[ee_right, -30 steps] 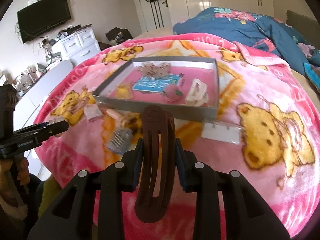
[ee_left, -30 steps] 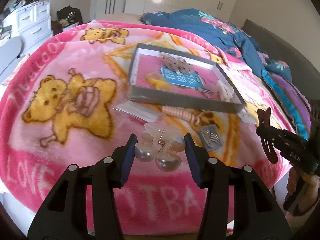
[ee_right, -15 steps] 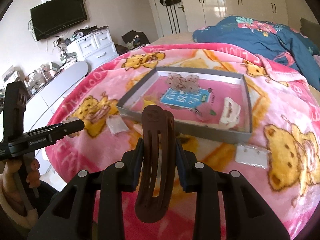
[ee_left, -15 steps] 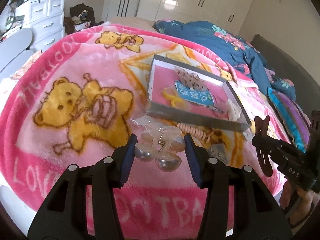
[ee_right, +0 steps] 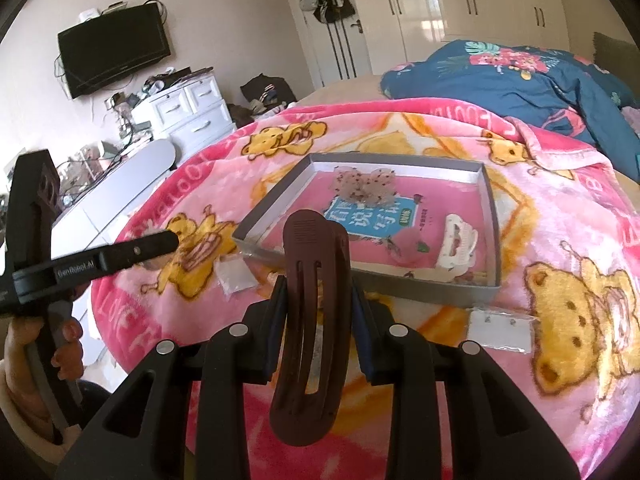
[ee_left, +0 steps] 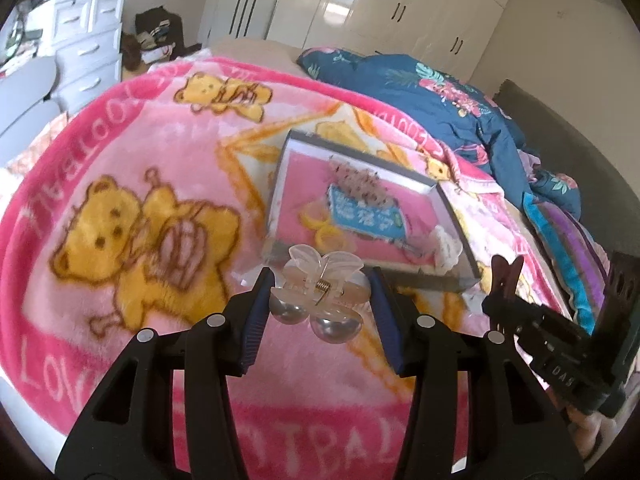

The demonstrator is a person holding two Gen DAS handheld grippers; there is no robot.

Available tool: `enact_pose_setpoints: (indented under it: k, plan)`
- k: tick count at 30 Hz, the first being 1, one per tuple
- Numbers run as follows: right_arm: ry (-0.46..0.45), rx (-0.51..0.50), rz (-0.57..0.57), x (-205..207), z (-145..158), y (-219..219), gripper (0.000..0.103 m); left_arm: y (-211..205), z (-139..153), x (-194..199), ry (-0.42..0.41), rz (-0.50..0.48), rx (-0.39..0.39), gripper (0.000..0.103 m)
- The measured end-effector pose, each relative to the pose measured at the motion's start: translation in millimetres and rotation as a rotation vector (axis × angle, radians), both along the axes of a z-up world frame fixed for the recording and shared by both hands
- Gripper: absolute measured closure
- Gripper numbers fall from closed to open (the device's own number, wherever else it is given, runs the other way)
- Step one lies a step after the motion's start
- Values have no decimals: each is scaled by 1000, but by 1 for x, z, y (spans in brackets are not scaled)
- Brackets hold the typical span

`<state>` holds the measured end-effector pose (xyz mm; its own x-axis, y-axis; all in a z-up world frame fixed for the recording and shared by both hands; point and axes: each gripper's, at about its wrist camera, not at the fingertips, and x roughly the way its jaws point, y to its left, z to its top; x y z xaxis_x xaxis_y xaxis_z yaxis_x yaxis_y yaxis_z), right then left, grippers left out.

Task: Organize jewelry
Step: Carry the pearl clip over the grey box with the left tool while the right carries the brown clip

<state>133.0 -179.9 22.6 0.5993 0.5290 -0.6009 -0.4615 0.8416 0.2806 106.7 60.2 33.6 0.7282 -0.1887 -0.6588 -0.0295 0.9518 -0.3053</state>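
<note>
My left gripper (ee_left: 320, 300) is shut on a clear butterfly claw clip with two pearl balls (ee_left: 318, 294), held above the pink bear blanket in front of the grey tray (ee_left: 280, 184). My right gripper (ee_right: 318, 300) is shut on a dark brown hair clip (ee_right: 312, 304), also held in the air short of the tray (ee_right: 490, 220). The tray holds a blue card (ee_right: 372, 218), a speckled bow (ee_right: 366, 184), a white claw clip (ee_right: 456, 246), a pink piece and yellow rings (ee_left: 324, 228). The right gripper shows at the right of the left wrist view (ee_left: 504, 280).
Small clear bags lie on the blanket by the tray (ee_right: 500, 330) (ee_right: 236, 280). A blue floral duvet (ee_right: 520, 76) is piled at the far right. White drawers (ee_right: 188, 112) and a wall TV (ee_right: 114, 54) stand left of the bed.
Both grippers have risen and drawn back from the bed with their clips still held; the tray looks farther and lower. The loose items in front of the tray are now hidden behind the grippers.
</note>
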Motion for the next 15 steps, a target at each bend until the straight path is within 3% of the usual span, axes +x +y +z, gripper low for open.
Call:
enact_pose_setpoints:
  k: [15]
  plan:
    - [2, 45, -143, 19, 6, -51, 74, -42, 29, 48, -48, -91, 12, 63]
